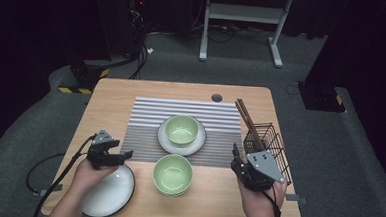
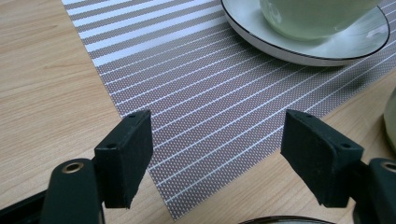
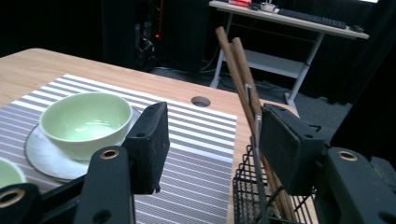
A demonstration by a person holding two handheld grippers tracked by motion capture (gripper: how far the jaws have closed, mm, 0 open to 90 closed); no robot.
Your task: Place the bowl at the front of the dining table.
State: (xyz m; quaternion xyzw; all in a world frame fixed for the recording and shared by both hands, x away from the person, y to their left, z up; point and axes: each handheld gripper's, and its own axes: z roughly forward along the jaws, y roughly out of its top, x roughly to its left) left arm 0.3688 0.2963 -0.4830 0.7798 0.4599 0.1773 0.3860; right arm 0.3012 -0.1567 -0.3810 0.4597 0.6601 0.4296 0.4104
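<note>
The chopsticks [image 3: 243, 88], slanting upright in the basket [image 3: 252, 196], are framed just ahead between the spread, empty jaws of the right hand-held gripper [image 3: 212, 144].

The room is dark, its walls black and lost in shadow. Grey carpet [image 1: 183, 63] covers the floor. At twelve o'clock beyond the wooden table [image 1: 113, 92] stands a white-framed desk [image 1: 246, 13], cables [image 1: 138, 60] trailing on the floor at eleven o'clock. Black stands with yellow-and-black hazard striping sit at ten o'clock [image 1: 82, 77] and two o'clock [image 1: 321, 97]. Light falls mainly on the tabletop.
</note>
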